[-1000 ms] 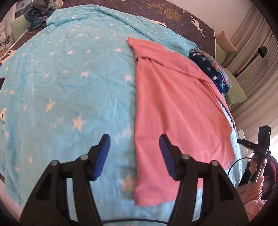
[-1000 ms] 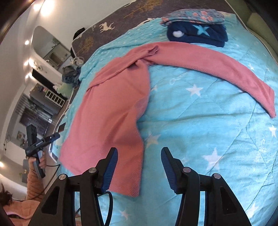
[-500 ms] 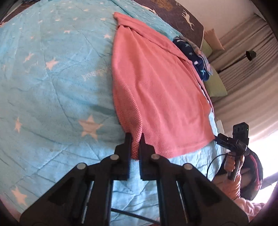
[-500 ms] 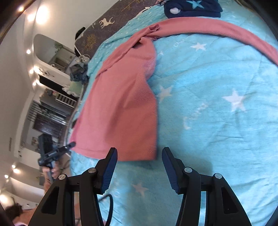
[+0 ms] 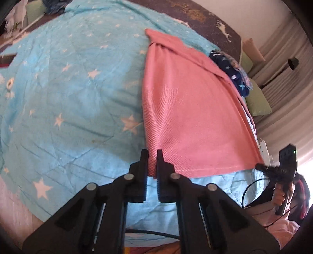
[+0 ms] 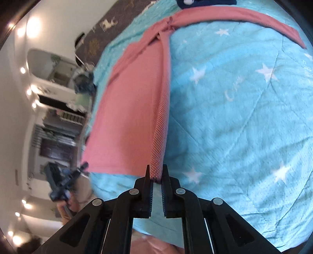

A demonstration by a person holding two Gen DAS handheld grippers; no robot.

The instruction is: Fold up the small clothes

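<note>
Surface: a bed under a turquoise star-print quilt, creased and slightly puffed; a dark brown spread with pale deer figures shows past its far end.
Garment: a pink knit top lies flat on the quilt, its hem toward the camera and 1 long sleeve stretched sideways across the far part.
Left gripper: jaws pinched together on 1 near hem corner of the pink top.
Right gripper: jaws clamped on the other hem corner, having just been closing; the fabric edge rises in a taut ridge from the pinch.
Folded pile: dark blue starred clothes just beyond the top, near the quilt's far side.
Near edge: the quilt ends right below both grippers; pale pink bedding shows under it.
Open room: bare quilt spreads wide on the side away from the pile.
Room: grey curtains, a black lamp, green cushions, lit ceiling spots and dark shelving in the right wrist view.
Bystander: a hand holding a black camera rig beside the bed.
</note>
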